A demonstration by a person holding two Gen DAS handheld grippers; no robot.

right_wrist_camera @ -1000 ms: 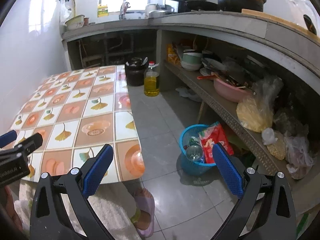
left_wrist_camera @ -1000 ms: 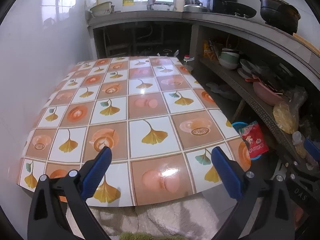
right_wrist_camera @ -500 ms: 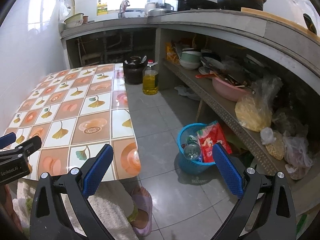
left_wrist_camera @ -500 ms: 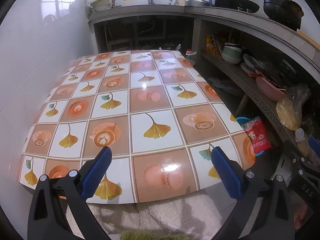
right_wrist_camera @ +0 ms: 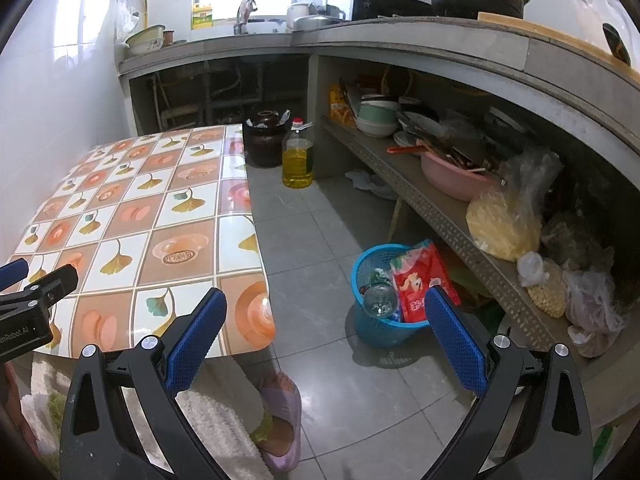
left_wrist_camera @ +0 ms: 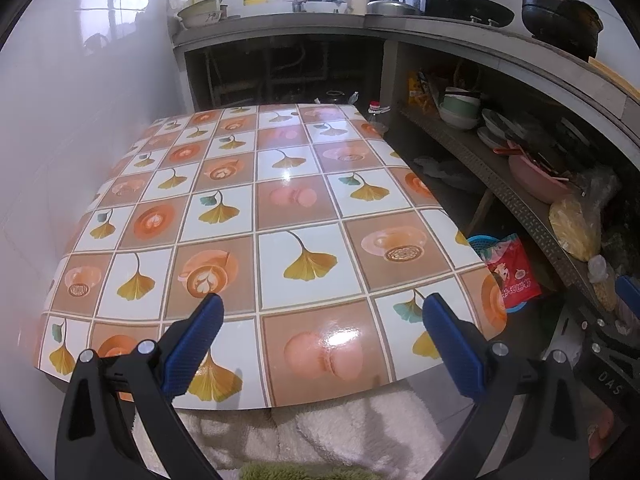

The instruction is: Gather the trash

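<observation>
- Since the worktop (left_wrist_camera: pixel 280 208) carries nothing loose, the trash in view sits off it: a red wrapper (right_wrist_camera: pixel 420 280) and a clear bottle (right_wrist_camera: pixel 378 300) lie in a blue basket (right_wrist_camera: pixel 372 256) on the floor, between the worktop's right edge and the low shelf (right_wrist_camera: pixel 440 216).
- Left gripper (left_wrist_camera: pixel 320 332) hovers over the near edge of the worktop, its 2 blue fingers (left_wrist_camera: pixel 192 344) wide apart and holding nothing.
- Right gripper (right_wrist_camera: pixel 324 332) hangs above the floor tiles beside the basket, its fingers (right_wrist_camera: pixel 456 340) likewise spread and empty.
- Judged by its look, the wrapper is thin printed film: light, limp, slick and crinkly. It should crush flat, so a pinch on its upper free edge would likely hold best.
- Its long axis runs roughly upright; it leans against the basket's right rim, top edge poking above the rim, printed face toward the right wrist camera.
- The bottle looks like light clear plastic, smooth and round, so it may slip or roll; a grip across its body seems safest.
- It lies tilted in the basket, 1 round end facing up toward the camera; which end that is cannot be told.
- The basket itself seems light and stiff, with an open lattice wall whose rim would take a grip.
</observation>
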